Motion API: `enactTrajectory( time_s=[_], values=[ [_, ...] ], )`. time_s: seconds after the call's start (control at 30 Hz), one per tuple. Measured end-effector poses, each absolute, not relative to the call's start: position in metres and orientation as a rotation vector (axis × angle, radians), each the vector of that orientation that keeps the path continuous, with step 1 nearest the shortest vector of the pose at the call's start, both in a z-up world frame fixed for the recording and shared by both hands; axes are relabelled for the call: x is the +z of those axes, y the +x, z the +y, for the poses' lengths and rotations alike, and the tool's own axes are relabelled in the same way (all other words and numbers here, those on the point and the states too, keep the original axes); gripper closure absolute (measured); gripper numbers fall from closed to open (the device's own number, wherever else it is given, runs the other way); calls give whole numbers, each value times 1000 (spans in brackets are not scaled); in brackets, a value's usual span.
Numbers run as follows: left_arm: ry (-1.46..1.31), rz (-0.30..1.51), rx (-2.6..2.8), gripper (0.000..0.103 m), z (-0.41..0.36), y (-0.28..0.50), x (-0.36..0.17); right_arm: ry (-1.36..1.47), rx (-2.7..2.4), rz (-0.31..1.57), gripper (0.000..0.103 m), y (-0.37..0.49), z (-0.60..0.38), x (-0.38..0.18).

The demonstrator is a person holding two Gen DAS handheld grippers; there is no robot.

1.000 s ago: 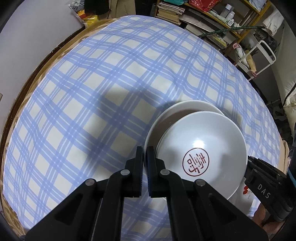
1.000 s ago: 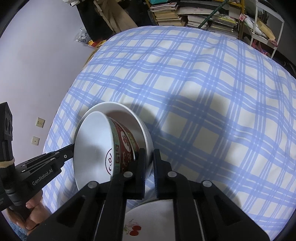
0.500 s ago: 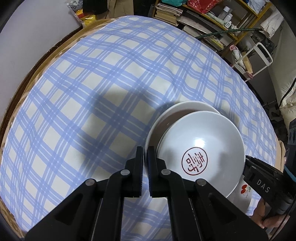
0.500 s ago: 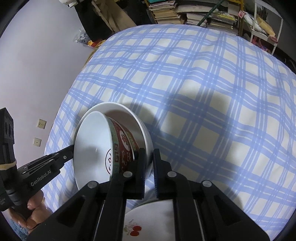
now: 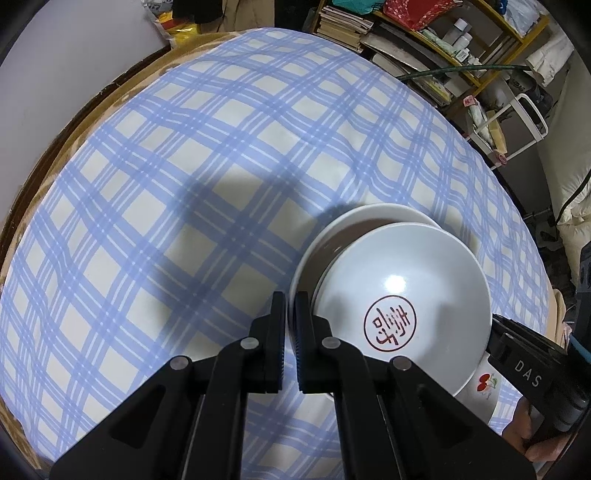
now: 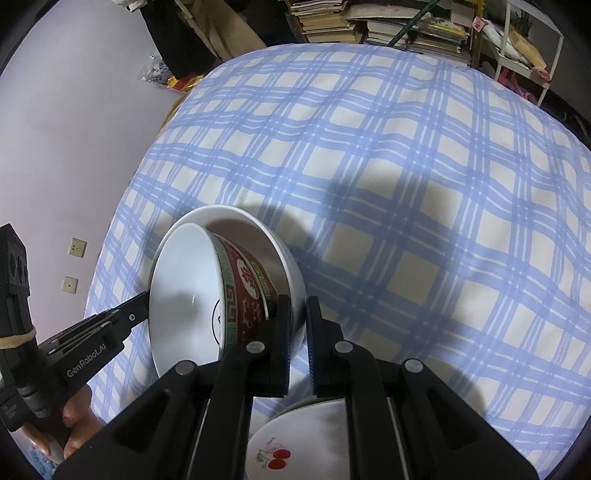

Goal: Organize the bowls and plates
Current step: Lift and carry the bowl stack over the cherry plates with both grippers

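Observation:
A white bowl (image 5: 332, 236) carries a second bowl (image 5: 399, 280) tilted inside it, white within with a red seal mark and red-patterned outside (image 6: 247, 288). My left gripper (image 5: 290, 314) is shut on the white bowl's near rim. On the opposite side, my right gripper (image 6: 299, 321) is shut on the same white bowl's rim (image 6: 258, 229). Each view shows the other gripper's fingers (image 5: 517, 354) (image 6: 122, 314) reaching in behind the inner bowl, with their tips hidden. A cherry-printed plate (image 6: 306, 435) (image 5: 484, 384) lies just under the bowls.
A blue-and-white checked cloth (image 5: 184, 184) covers the round table. Book-filled shelves (image 6: 369, 22) and a white rack (image 5: 524, 122) stand beyond the far edge. A lilac wall (image 6: 55, 110) runs along the left. A person's hand (image 6: 74, 417) holds the left gripper.

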State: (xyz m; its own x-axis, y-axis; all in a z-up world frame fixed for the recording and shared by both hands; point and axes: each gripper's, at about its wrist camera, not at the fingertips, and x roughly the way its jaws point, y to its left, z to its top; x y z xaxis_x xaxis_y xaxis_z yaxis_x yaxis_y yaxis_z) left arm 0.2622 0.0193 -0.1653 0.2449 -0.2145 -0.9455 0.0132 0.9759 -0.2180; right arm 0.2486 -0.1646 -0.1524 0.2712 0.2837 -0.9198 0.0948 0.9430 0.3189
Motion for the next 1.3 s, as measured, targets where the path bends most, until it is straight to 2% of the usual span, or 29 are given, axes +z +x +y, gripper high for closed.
enactTrajectory(
  time_s=[0.33, 0.93, 1.3],
  values=[
    [-177, 1298, -142, 100, 21, 262, -165, 422, 104, 1278, 92, 248, -168, -155],
    [-141, 1297, -124, 101, 11, 261, -161, 347, 143, 1227, 92, 239, -166, -152],
    [-185, 1294, -145, 101, 16, 264, -144, 333, 156, 1285, 92, 251, -168, -138]
  ],
)
